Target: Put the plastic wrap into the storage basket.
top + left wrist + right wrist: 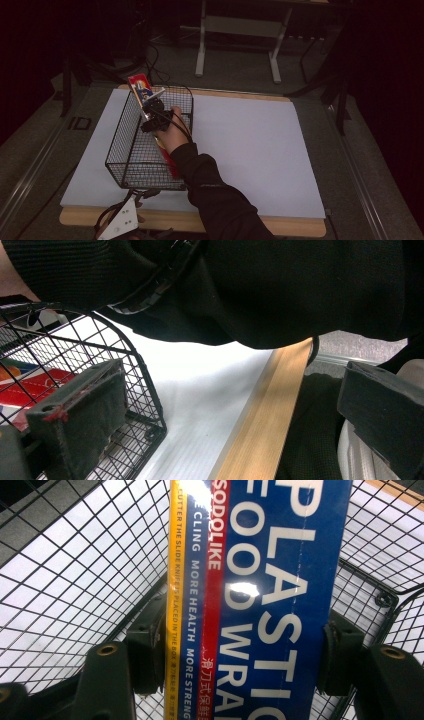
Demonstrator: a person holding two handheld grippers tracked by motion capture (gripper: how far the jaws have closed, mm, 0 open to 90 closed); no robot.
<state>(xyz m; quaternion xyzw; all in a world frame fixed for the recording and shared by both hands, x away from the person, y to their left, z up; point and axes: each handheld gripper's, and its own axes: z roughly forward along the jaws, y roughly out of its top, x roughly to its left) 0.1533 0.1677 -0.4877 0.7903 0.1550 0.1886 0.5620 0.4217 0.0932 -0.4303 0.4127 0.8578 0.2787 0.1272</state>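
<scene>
- The plastic food wrap box (260, 600) is long and narrow, mostly blue with big white lettering, plus red and yellow stripes down one side.
- It's tilted, lower end down in the wire basket (131, 150), top end (141, 87) poking out over the far rim.
- The basket's black mesh, sitting on the white mat.

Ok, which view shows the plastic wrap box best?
The right gripper view: the plastic wrap box runs up its middle, lettering legible, clamped between the right gripper's jaws. The high view shows the box small, slanting out of the wire basket. The left gripper view catches a red patch through the mesh.
</scene>
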